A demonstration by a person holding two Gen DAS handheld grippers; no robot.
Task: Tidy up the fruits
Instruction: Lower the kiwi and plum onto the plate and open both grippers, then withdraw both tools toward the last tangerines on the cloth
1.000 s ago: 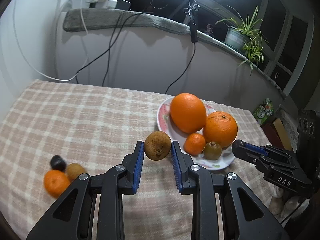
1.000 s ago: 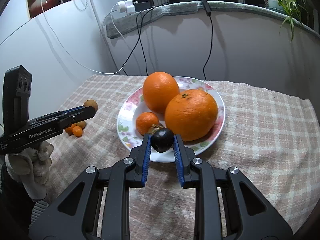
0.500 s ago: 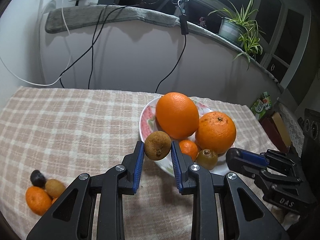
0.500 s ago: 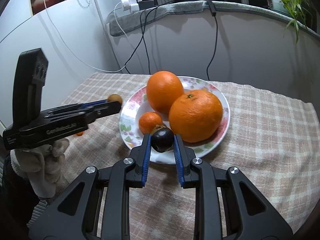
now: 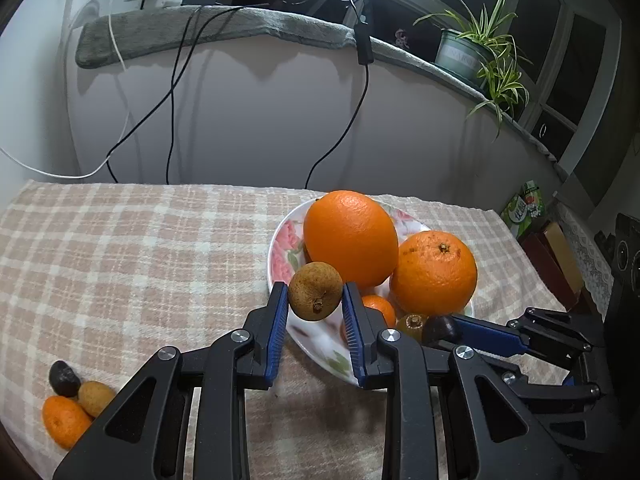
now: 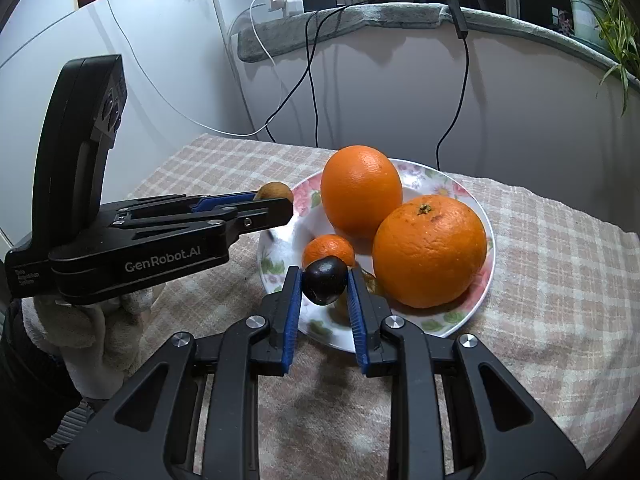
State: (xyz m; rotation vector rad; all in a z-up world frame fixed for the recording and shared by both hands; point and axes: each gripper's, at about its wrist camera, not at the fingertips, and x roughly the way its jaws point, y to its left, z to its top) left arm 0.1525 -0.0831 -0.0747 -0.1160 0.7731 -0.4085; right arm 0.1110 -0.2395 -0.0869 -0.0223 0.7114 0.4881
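1. Right now my left gripper [image 5: 315,304] pinches a brown fruit [image 5: 315,291] above the plate's near rim [image 5: 320,354]
2. My right gripper [image 6: 324,286] clamps a dark fruit [image 6: 324,280] over the plate, beside the small orange [image 6: 328,249]
3. Bare checked cloth [image 5: 132,264] lies open leftward, three loose fruits [image 5: 74,398] near its edge
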